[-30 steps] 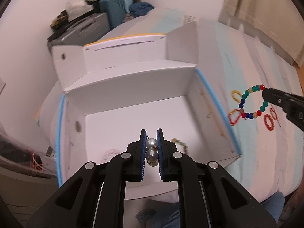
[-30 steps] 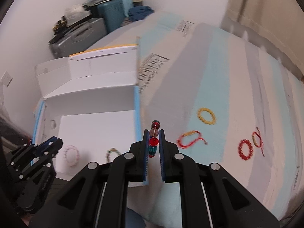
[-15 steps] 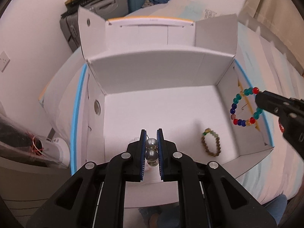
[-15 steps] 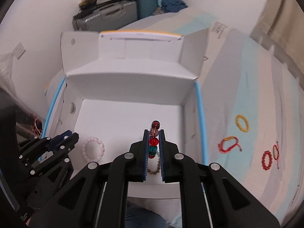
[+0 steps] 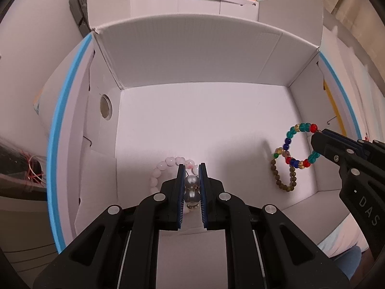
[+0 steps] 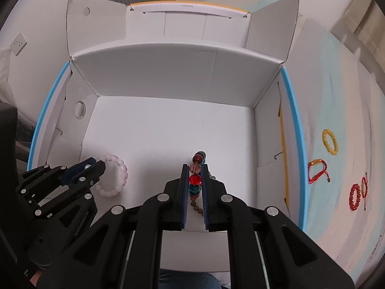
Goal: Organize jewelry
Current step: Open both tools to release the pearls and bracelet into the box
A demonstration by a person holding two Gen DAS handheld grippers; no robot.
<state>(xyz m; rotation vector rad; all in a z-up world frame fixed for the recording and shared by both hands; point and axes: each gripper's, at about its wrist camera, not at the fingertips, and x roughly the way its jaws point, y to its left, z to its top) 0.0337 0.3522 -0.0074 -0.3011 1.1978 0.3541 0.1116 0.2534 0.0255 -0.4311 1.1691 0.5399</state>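
- Since a second ago we have brought both grippers down and over the white box (image 5: 204, 55); its floor now fills both views, where earlier the striped bedcover (image 6: 336, 96) took up much of them.
- Our left gripper (image 5: 191, 175) is clenched on a pearl piece (image 5: 191, 181), two grey pearls stacked between its blue pads, low over the box floor.
- Just beyond the left gripper's tips lies a pink bead bracelet (image 5: 166, 165) on the box floor, partly hidden by the fingers.
- Our right gripper (image 6: 195, 175) is clenched on a multicoloured bead bracelet (image 5: 292, 144), gripped edge-on, so in its own view we see a column of red, clear and teal beads.
- From the left view that bracelet hangs as an open ring inside the box, near the right wall, in front of a brown bead bracelet (image 5: 284, 180) lying on the floor.
- Outside the box, on the bedcover, lie a yellow bracelet (image 6: 330, 142), a red cord bracelet (image 6: 317, 169) and a red bead bracelet (image 6: 354, 197).
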